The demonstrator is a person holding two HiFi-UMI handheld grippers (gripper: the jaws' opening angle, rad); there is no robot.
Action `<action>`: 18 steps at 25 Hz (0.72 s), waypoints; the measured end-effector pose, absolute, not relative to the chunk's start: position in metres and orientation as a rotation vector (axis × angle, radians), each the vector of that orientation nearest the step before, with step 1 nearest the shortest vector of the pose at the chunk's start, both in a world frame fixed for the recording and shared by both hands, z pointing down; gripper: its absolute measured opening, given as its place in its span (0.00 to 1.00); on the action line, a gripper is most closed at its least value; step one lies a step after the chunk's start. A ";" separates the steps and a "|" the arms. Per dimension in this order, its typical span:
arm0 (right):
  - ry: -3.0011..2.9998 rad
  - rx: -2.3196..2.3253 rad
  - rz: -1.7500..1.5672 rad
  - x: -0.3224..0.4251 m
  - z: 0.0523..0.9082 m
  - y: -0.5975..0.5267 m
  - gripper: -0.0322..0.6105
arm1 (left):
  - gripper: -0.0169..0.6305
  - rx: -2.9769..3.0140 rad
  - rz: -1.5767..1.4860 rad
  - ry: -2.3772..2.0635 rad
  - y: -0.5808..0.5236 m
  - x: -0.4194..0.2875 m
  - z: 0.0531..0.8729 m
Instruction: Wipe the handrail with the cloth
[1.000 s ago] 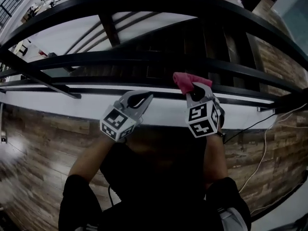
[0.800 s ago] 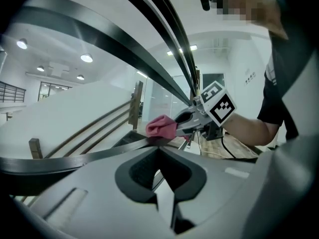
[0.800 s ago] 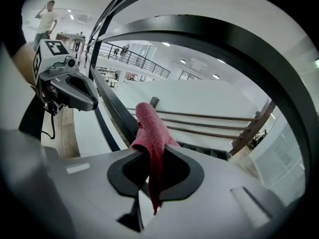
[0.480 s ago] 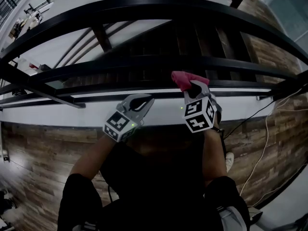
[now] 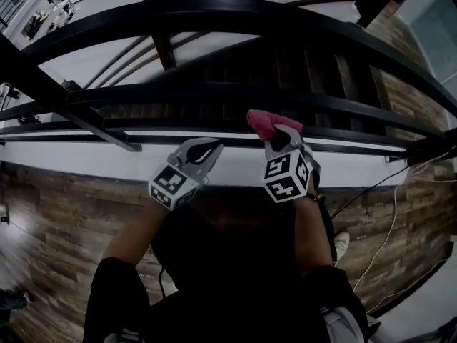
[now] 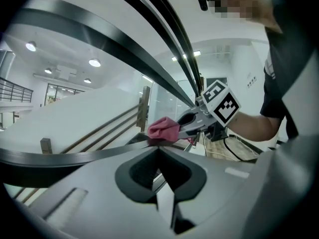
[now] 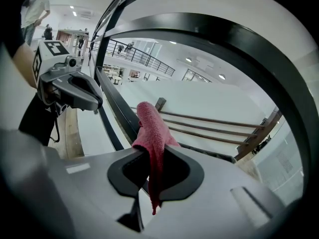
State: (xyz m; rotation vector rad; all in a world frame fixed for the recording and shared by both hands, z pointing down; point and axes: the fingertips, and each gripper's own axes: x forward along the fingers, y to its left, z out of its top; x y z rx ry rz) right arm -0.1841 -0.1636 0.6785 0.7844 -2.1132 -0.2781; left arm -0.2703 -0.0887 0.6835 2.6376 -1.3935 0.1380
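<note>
At centre frame, the right tongs (image 5: pixel 282 136) are clamped on the pink cloth (image 5: pixel 265 122), pointing up toward the black handrail (image 5: pixel 235 13), which arcs left to right well above. Left tongs (image 5: pixel 216 146), just left of the cloth, are closed on nothing

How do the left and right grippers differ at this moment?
The right gripper is shut on the pink cloth; the left gripper is shut on nothing. The right gripper's tips sit slightly nearer the black railing than the left gripper's. Both carry marker cubes and point toward the railing.
</note>
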 end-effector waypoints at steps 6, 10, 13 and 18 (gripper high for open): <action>-2.125 0.747 -0.303 -0.228 0.679 -0.148 0.11 | 0.03 2.619 0.109 -1.486 -0.077 -0.307 0.681; -2.129 0.701 -0.324 -0.268 0.674 -0.139 0.11 | 0.03 2.586 0.048 -1.556 -0.073 -0.345 0.675; -2.127 0.666 -0.352 -0.284 0.684 -0.124 0.11 | 0.03 2.549 0.034 -1.609 -0.058 -0.360 0.690; -2.115 0.648 -0.373 -0.304 0.686 -0.114 0.11 | 0.03 2.507 0.029 -1.669 -0.044 -0.382 0.694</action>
